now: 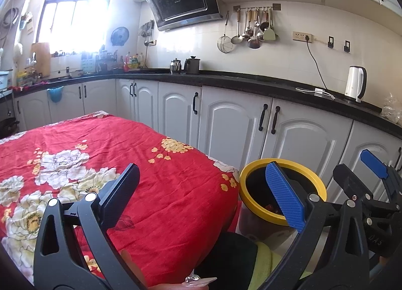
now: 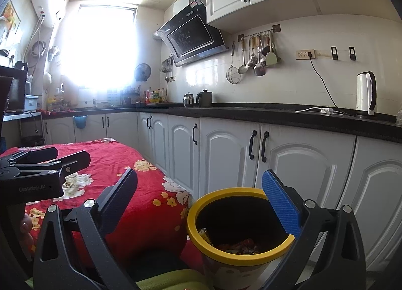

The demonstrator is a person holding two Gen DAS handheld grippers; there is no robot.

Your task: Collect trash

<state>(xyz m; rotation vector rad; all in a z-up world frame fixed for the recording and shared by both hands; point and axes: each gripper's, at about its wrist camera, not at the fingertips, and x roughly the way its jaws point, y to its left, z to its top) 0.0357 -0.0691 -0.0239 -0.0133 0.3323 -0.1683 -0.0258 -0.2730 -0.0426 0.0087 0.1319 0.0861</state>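
A bin with a yellow rim (image 1: 245, 189) stands on the floor just off the right edge of the table with the red floral cloth (image 1: 155, 164). Wrappers (image 2: 241, 246) lie in the bottom of the bin (image 2: 194, 229). My left gripper (image 1: 203, 189) hovers open over the cloth's right part, nothing between its fingers. My right gripper (image 2: 199, 199) is open above the bin's left side and holds nothing. It also shows at the right edge of the left wrist view as the right gripper (image 1: 361, 172). The left gripper (image 2: 62, 157) appears over the cloth in the right wrist view.
White base cabinets (image 1: 226, 124) under a black counter (image 1: 251, 84) run close behind the bin. A white kettle (image 1: 355, 86) and a charger cable sit on the counter. A fingertip with a decorated nail (image 1: 198, 280) and green fabric (image 2: 170, 280) show at the bottom.
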